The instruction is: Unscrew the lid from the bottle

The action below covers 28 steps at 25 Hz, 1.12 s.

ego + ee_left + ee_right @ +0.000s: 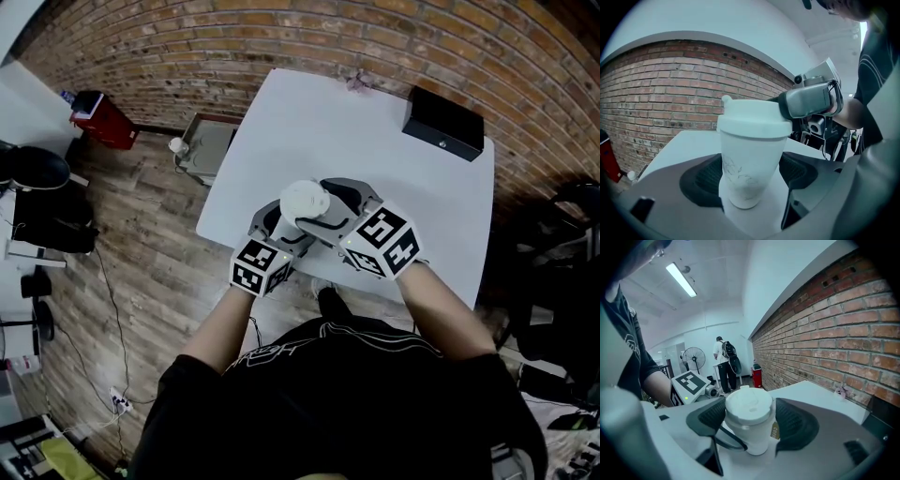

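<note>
**Desk:** Where is the bottle?

**Operator:** It's on the white rectangular table (375, 141), close to the near edge, right in front of me. It's a white plastic bottle (750, 159), standing upright. Its round white lid (749, 405) is on top, with a small spout (726, 100) at the rim.

**Desk:** What have your grippers got?

**Operator:** My left gripper (751, 174) is clamped on the bottle's body, low down. I see a dark ribbed pad (705, 178) against each side of it. My right gripper (751, 422) comes in from the right, higher up, with the lid between its jaws. Both sides look pressed to the lid's rim, though the wide lens makes the right-hand contact hard to judge.

**Desk:** Anything else on the bottle?

**Operator:** There's a small gold sticker (774, 432) on its wall. A thin black loop (727, 439) hangs on the side toward my left gripper.

**Desk:** And further out?

**Operator:** A flat black box (442, 122) sits at the table's far right corner, well apart from the bottle. Beyond the table runs a red brick wall (281, 37). At the far left, a red bin (103, 120) stands on the wooden plank floor (159, 206) by that wall. Down the room, in the right gripper view, a person with a dark backpack (725, 363) stands beside a round pedestal fan (693, 357).
</note>
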Available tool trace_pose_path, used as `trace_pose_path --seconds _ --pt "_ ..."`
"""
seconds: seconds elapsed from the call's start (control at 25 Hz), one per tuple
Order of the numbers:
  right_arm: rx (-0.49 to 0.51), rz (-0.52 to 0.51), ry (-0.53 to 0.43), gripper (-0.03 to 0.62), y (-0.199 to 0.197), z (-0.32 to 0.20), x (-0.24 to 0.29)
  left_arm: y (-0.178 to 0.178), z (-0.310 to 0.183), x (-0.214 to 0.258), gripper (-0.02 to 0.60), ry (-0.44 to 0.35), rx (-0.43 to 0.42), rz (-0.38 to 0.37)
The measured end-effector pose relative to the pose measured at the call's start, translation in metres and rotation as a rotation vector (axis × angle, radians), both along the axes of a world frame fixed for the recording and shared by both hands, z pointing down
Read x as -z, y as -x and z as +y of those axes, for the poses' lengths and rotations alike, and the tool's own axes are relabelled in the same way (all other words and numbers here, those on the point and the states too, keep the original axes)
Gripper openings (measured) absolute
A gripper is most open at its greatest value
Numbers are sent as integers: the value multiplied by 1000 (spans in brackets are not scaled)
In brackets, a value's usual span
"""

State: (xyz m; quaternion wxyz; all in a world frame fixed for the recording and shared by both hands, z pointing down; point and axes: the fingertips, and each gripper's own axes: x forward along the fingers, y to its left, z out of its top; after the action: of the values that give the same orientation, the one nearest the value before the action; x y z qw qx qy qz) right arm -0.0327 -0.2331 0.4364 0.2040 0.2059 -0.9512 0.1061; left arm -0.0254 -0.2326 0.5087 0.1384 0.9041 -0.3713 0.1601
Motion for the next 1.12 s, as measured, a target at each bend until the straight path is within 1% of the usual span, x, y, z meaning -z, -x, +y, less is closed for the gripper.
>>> trace_pose_path --seconds 0.36,0.56,0.76,0.88,1.0,1.12 --pt "20 2 -25 318 0 -1 -1 0 -1 -2 385 -6 -5 -2" --pt "75 16 -34 319 -1 1 -1 0 0 -3 385 4 -8 -11" --pt "188 0 -39 308 -1 2 0 -1 0 -1 385 9 -15 -17" --pt "277 0 -38 308 -3 2 0 -3 0 -1 385 12 -18 -18" --pt "393 9 -36 308 -3 2 -1 -3 0 -2 385 25 -18 -24" --pt "533 12 -52 308 0 5 -1 -2 1 -2 385 37 -21 -29"
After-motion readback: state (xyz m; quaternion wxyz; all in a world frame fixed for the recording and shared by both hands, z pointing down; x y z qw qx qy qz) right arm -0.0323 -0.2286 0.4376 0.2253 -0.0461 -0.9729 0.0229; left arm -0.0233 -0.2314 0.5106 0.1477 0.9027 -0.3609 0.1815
